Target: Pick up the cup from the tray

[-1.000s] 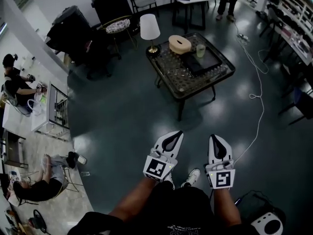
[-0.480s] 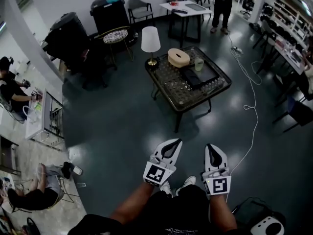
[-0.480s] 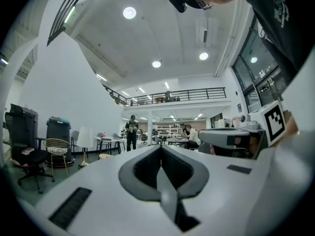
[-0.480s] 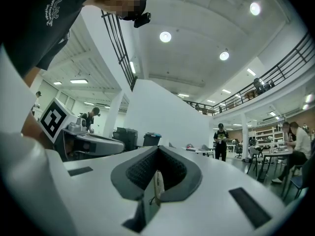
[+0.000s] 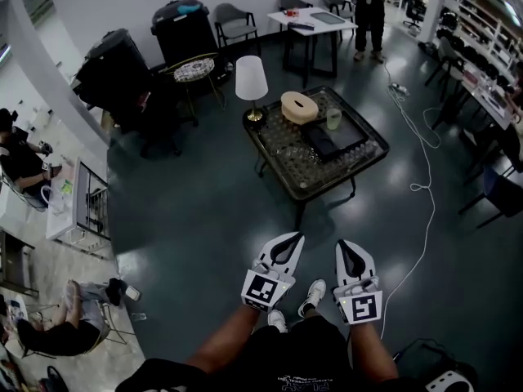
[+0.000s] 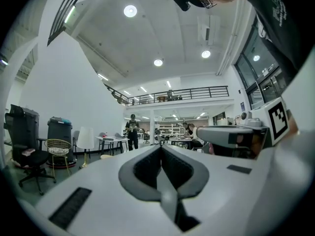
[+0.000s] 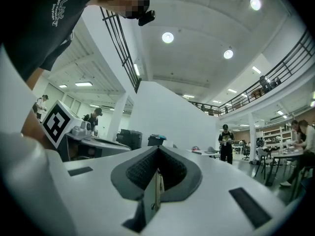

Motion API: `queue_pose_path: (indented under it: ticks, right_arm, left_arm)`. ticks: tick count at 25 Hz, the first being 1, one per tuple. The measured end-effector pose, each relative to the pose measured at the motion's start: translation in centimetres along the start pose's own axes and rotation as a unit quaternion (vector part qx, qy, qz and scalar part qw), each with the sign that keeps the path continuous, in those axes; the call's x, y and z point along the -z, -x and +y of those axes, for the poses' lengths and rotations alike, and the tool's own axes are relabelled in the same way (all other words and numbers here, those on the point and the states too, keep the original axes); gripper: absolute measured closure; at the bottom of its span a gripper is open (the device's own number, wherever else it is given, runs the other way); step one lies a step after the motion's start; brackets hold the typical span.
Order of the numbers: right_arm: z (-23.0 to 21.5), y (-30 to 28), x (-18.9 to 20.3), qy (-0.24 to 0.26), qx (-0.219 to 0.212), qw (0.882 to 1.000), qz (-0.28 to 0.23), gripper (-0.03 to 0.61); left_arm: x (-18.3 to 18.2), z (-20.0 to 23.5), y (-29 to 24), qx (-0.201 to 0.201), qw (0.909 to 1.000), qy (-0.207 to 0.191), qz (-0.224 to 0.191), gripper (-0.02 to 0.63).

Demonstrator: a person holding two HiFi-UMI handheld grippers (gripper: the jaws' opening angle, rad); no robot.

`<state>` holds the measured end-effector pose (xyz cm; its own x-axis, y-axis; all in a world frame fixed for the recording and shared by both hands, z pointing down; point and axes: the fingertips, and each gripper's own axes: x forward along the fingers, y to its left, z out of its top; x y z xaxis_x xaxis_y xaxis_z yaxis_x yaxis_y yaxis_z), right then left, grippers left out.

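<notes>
The pale cup (image 5: 333,118) stands at the far edge of a dark tray (image 5: 341,141) on a low black coffee table (image 5: 278,149), several steps ahead of me across the floor. Both grippers are held low in front of my legs, far from the table and pointing toward it. The left gripper (image 5: 292,237) is shut with nothing in it, and its closed jaws (image 6: 161,147) fill the left gripper view. The right gripper (image 5: 345,243) is also shut and empty, jaws together (image 7: 158,148) in its own view.
On the table are also a round wooden box (image 5: 299,107), a white lamp (image 5: 252,78) and several clear glasses (image 5: 296,137). A white cable (image 5: 425,188) trails over the floor on the right. Chairs, black bins (image 5: 185,28) and a white table (image 5: 312,18) stand behind; people sit at left.
The table and cup have slid lower in the head view. Both grippers stayed shut and drew slightly closer together, the right one shifting left.
</notes>
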<state>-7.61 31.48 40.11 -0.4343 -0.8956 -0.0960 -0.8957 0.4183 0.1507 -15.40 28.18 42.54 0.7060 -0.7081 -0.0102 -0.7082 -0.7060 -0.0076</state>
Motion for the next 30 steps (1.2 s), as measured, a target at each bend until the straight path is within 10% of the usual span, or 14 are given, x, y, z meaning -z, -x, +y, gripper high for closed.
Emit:
queue_pose_path:
  ticks: [30]
  right_arm:
    - [-14.2, -8.1, 2.4, -0.024, -0.032, 0.999, -0.028, 0.569]
  left_arm:
    - [-0.5, 2.9, -15.5, -0.048, 0.998, -0.03, 0.028, 0.604]
